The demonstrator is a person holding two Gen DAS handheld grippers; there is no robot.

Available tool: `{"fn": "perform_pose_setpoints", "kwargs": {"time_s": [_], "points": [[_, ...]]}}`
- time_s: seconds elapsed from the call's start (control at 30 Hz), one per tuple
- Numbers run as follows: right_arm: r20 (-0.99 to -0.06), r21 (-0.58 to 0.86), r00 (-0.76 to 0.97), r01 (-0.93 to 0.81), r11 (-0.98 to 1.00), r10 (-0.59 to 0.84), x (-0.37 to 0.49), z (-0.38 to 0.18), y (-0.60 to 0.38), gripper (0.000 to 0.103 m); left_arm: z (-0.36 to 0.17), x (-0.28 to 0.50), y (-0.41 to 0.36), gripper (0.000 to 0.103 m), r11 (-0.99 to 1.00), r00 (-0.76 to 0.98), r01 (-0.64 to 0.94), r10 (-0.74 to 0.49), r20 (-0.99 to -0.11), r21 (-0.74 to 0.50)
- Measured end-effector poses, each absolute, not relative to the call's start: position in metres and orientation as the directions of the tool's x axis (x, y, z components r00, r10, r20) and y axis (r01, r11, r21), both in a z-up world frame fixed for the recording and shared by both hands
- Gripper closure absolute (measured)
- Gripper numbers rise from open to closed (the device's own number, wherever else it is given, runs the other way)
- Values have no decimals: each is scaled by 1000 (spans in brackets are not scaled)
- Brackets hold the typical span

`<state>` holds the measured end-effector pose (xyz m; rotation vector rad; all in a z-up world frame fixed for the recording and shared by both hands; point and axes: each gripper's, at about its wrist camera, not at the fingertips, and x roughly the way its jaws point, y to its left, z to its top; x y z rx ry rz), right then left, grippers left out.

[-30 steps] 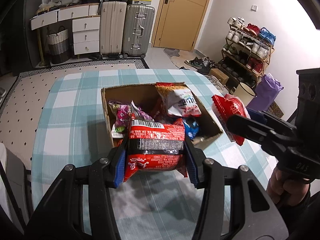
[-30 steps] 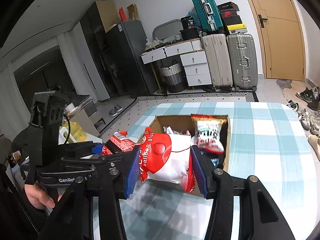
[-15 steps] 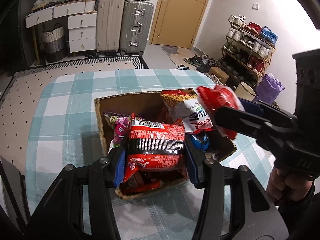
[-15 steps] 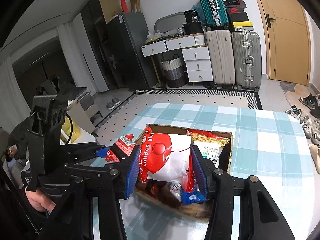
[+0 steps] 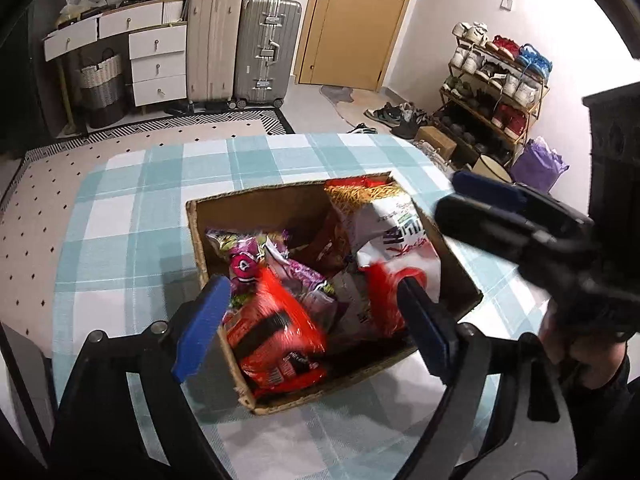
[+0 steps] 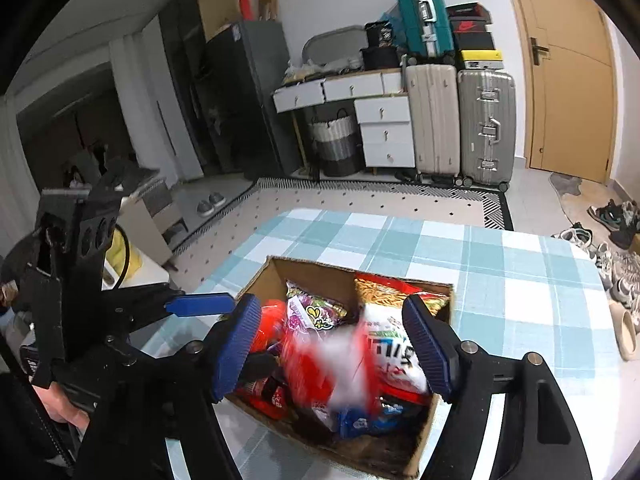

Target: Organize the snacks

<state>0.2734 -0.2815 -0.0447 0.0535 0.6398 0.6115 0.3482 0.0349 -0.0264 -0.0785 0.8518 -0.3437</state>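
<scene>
Left wrist view: the left gripper (image 5: 316, 320) hangs spread wide over the near end of the box (image 5: 256, 196), holding nothing; a red packet (image 5: 276, 332) lies free below it at 6 o'clock in the box. The right gripper (image 6: 332, 348) is likewise released above the box, with a blurred red-and-white bag (image 6: 340, 364) loose between its pads, apparently dropping at 3 o'clock beside the white bag (image 5: 396, 228). Both snacks look delivered, so this seems the release step. Next, I judge, both grippers should lift clear and seek any snacks left outside the box; none shows on the tablecloth (image 5: 132, 216).
</scene>
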Motion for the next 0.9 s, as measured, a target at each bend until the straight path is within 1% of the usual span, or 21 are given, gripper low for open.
{"fn": "perform_pose_setpoints", "kwargs": {"time_s": [0.07,0.1,0.13,0.27,0.33,0.47,0.53,0.63,0.7,0.77,0.83,0.9], "points": [[-529,250,641,-508,824,556,269,-43,-290,27,-26,342,37,19,940,609,268,-334,-719,-209],[-519,258,648,-503,825,557,266,-43,-294,24,-26,338,37,19,943,614,265,-327,-719,-203],[-511,257,660,-494,831,551,263,-42,-299,23,-26,336,37,19,945,617,263,-321,-719,-197],[-488,255,691,-471,844,533,249,-40,-312,22,-18,317,41,19,951,656,246,-305,-690,-186],[-471,266,703,-463,845,533,243,-38,-319,18,-14,308,42,19,957,676,234,-286,-679,-170],[-437,258,734,-451,854,520,226,-36,-328,16,-9,291,44,19,970,714,205,-239,-659,-130],[-417,252,751,-446,859,513,214,-36,-331,10,-6,282,46,18,977,736,181,-208,-645,-109],[-389,240,772,-442,864,503,198,-35,-335,8,-4,268,50,13,986,768,145,-165,-619,-82],[-371,229,790,-431,873,488,185,-35,-340,7,-4,261,52,2,989,778,127,-150,-610,-81],[-353,227,806,-419,879,475,175,-35,-344,5,-5,251,55,1,990,789,111,-140,-599,-87],[-335,227,820,-408,885,464,163,-37,-350,1,-6,244,57,1,991,795,103,-136,-592,-89],[-328,224,828,-401,888,456,153,-41,-353,1,-8,234,57,1,993,806,87,-118,-580,-82]]}}
